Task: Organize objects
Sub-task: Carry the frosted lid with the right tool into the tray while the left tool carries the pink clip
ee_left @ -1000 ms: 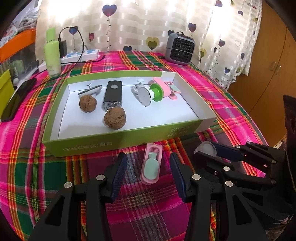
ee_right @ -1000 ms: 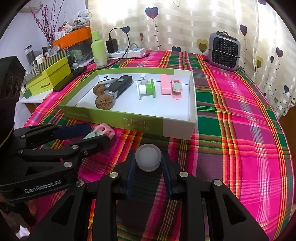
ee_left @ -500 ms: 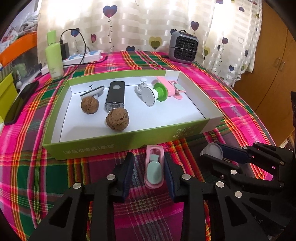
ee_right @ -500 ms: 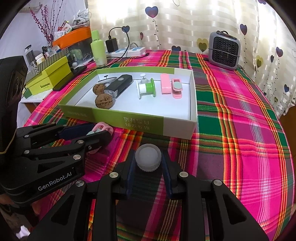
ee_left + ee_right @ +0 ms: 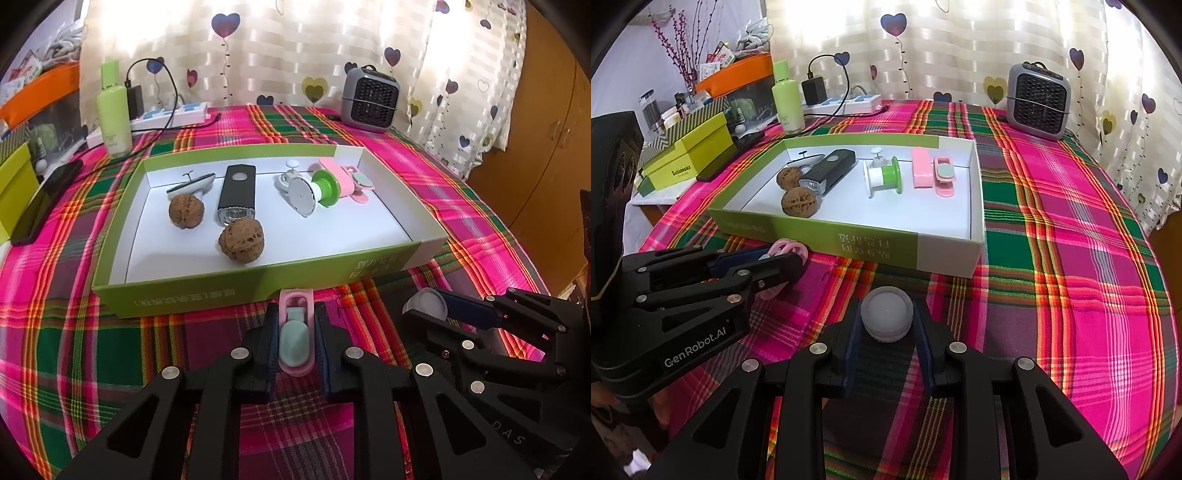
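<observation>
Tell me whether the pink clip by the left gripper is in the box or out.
Out. The pink clip lies on the plaid cloth in front of the green box, clamped between the left gripper jaws.

A plaid tablecloth (image 5: 92, 350) in pink and green. At the far edge: a pale green bottle (image 5: 113, 110), white power strip (image 5: 173, 114), grey mini heater (image 5: 370, 99). Heart-patterned curtains (image 5: 295, 48) behind.

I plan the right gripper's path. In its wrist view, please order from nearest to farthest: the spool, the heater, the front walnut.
1. Front walnut, left part of the box.
2. Spool, middle of the box.
3. Heater, far right, by the curtain.
</observation>
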{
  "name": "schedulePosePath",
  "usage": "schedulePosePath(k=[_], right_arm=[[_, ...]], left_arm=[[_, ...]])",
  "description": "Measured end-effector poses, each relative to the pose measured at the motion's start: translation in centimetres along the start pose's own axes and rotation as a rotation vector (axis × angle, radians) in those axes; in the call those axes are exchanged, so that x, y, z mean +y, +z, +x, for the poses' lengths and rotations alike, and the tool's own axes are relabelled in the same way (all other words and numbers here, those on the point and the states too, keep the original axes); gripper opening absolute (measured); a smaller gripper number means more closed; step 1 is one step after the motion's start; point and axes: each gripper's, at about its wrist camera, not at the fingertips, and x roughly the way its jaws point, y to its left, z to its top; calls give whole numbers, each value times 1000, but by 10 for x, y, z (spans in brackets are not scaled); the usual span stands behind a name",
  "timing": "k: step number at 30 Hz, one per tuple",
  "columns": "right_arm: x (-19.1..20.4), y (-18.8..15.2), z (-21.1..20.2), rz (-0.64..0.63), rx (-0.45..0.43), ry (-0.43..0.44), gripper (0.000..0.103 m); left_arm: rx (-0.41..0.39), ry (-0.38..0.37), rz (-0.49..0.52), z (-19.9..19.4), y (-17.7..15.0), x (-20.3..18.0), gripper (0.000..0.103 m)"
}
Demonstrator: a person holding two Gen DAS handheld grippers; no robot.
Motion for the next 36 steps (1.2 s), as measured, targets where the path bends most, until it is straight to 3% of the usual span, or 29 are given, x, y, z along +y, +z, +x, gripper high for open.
schedulePosePath(k=[14, 36], right_arm=[[5, 4, -8, -2, -18, 26, 29], [4, 27, -23, -9, -74, 48, 29]], left_arm=[[-13, 1, -4, -13, -1, -1, 16], [-74, -20, -17, -34, 23, 1, 16]])
